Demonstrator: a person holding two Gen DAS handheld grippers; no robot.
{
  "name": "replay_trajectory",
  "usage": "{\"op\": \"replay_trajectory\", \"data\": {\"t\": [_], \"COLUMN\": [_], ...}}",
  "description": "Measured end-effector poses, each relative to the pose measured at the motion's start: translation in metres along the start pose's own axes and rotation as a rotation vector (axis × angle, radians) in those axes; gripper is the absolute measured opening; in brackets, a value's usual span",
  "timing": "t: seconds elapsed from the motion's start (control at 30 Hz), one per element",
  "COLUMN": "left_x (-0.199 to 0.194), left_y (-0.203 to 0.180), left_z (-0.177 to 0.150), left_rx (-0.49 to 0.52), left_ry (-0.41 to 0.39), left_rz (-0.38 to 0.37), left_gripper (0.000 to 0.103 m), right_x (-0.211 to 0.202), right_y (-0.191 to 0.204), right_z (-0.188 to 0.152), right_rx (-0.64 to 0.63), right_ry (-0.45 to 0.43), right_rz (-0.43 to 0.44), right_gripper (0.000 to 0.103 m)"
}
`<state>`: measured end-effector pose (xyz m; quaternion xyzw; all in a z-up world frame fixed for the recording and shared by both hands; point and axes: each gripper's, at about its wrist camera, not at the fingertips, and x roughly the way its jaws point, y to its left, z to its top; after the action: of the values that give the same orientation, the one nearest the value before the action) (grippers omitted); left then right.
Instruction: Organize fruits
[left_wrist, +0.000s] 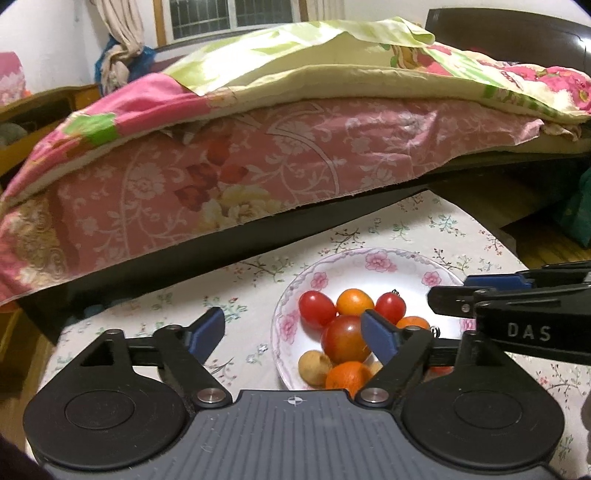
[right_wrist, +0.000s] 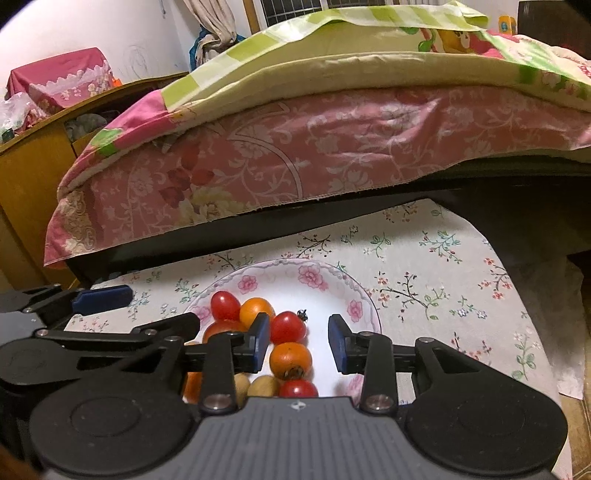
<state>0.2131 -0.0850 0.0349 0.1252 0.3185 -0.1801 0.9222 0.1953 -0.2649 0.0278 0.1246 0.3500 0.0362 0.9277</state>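
While the flowered bowl (right_wrist: 314, 275) sits on the flowered tablecloth (right_wrist: 443, 266) | fruit: cherry tomatoes (right_wrist: 287, 326) and little oranges (left_wrist: 347, 374) piled at the bowl's 7 o'clock side | left gripper (left_wrist: 295, 330): jaws wide apart, holding nothing | right gripper (right_wrist: 298, 341): jaws apart, holding nothing, above the fruit | pink bedsheet (left_wrist: 221, 177) at 12 o'clock

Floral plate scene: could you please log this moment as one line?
plate: fruit piled inside | left gripper: open, empty | right gripper: open, empty, above fruit
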Motion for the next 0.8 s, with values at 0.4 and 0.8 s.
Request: {"op": "replay_trajectory", "data": {"t": [0.4, 0.8], "left_x": [-0.05, -0.085], "left_y": [-0.003, -0.006], "left_z": [-0.015, -0.042], "left_rx": [-0.027, -0.056], "left_ry": [-0.042, -0.016], "left_rz": [0.022, 0.015], "left_gripper": [0.103, 0.103], "right_x": [-0.052, -0.091], "right_y": [0.009, 0.021], "right_z": [-0.023, -0.051], "right_rx": [0.016, 0.03], "right_ry": [-0.024, -0.015], "right_rz": [-0.015, -0.031], "right_gripper": [0.039, 0.039]}}
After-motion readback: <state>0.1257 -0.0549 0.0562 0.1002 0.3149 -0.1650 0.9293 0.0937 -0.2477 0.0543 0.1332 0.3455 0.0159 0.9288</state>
